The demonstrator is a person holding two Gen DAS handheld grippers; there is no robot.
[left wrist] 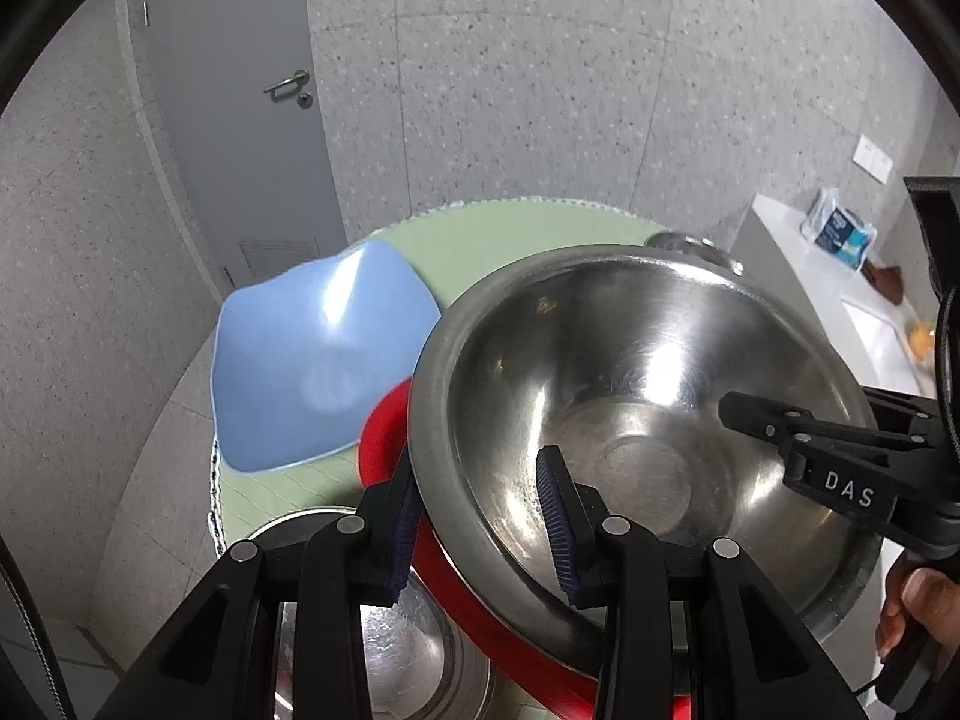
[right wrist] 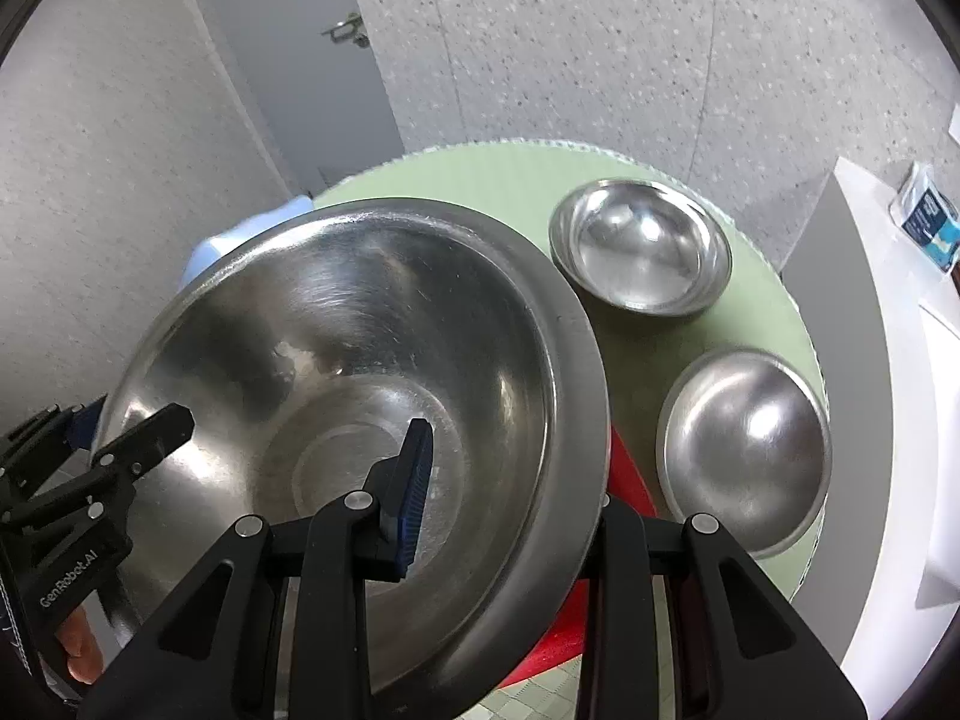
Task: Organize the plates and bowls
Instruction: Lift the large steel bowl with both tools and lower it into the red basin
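"DAS" is printed in white on the right gripper (left wrist: 744, 414), and "GenRobot.AI" on the left gripper (right wrist: 129, 426).

Four steel bowls (right wrist: 336, 372), one blue dish (left wrist: 312, 360), one red plate (left wrist: 384, 438).

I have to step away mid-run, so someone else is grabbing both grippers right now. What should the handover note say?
Left gripper: straddles the left rim of the large steel bowl, one finger inside, one outside.
Right gripper: straddles its right rim the same way. The bowl is tilted over the red plate.

On the green mat: blue square plate at far left, a small steel bowl upright, another steel bowl upside down, and a further steel bowl under the left gripper.

Done: big bowl gripped on both sides.
Left: set it down, then gather the other bowls and plates.
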